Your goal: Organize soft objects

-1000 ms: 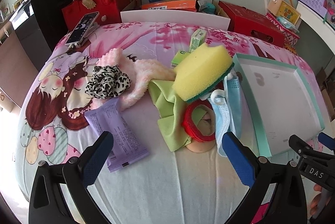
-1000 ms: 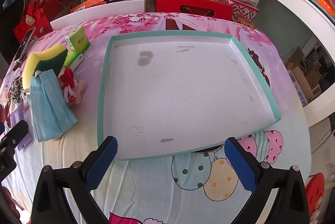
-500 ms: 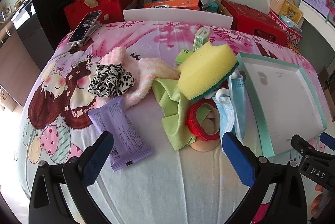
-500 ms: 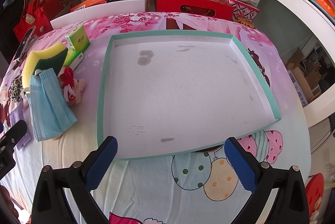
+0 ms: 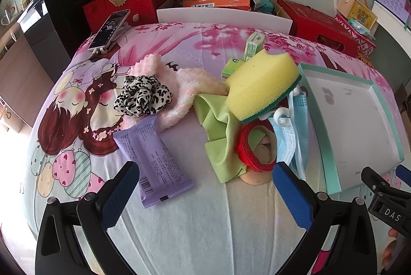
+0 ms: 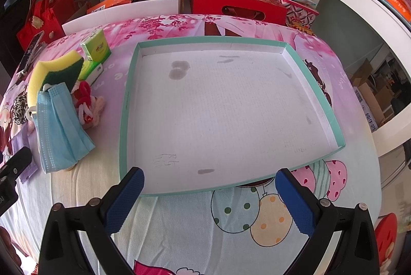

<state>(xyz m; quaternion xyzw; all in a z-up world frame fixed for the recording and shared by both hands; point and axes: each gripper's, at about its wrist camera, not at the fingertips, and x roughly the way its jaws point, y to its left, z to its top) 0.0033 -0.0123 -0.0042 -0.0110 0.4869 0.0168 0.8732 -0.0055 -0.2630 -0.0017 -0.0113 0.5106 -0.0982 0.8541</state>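
On the bed, soft objects lie piled left of the empty tray (image 6: 312, 92). Both grippers, left gripper (image 5: 205, 187) and right gripper (image 6: 209, 194), hover wide open; nothing is picked yet, so I think next comes a grasp, perhaps the sponge (image 5: 259, 87).

Bright daylight, blown out at left view's far-left edge; soft shadows, sharp focus, heavy fisheye bending and black vignette corners, both views.

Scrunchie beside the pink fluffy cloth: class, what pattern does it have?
Black-and-white leopard print on the scrunchie; left wrist view shows it best.
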